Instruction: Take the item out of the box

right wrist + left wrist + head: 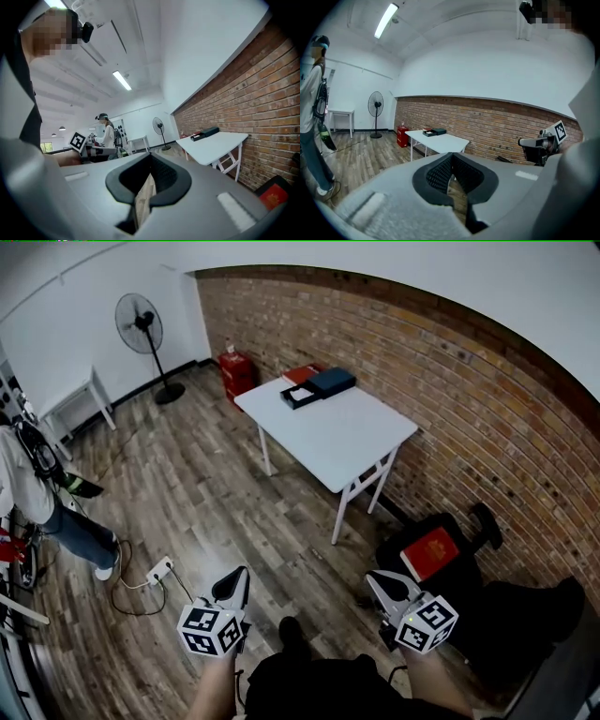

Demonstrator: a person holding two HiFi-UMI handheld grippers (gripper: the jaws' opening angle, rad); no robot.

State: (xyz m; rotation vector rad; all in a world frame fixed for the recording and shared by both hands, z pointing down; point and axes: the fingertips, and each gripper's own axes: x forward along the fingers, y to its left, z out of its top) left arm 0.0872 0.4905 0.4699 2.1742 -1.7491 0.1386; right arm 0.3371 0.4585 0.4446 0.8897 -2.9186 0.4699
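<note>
A white folding table [347,442] stands against the brick wall, well ahead of me. At its far end sit an open dark box [299,397], a dark blue lid [331,382] beside it, and a red flat item [302,374] behind them. The box's contents are too small to make out. The box also shows in the left gripper view [433,132] and the right gripper view [205,134]. My left gripper [234,585] and right gripper [380,583] hang low near my body, far from the table. Both are shut and hold nothing, as their own views show: left gripper [451,158], right gripper [150,161].
A person [42,498] stands at the left. A pedestal fan [142,329] and a red container [236,372] stand by the far wall, with a small white bench [80,404] beside them. A power strip [159,570] with cable lies on the wood floor. A black seat with a red book [430,552] is at my right.
</note>
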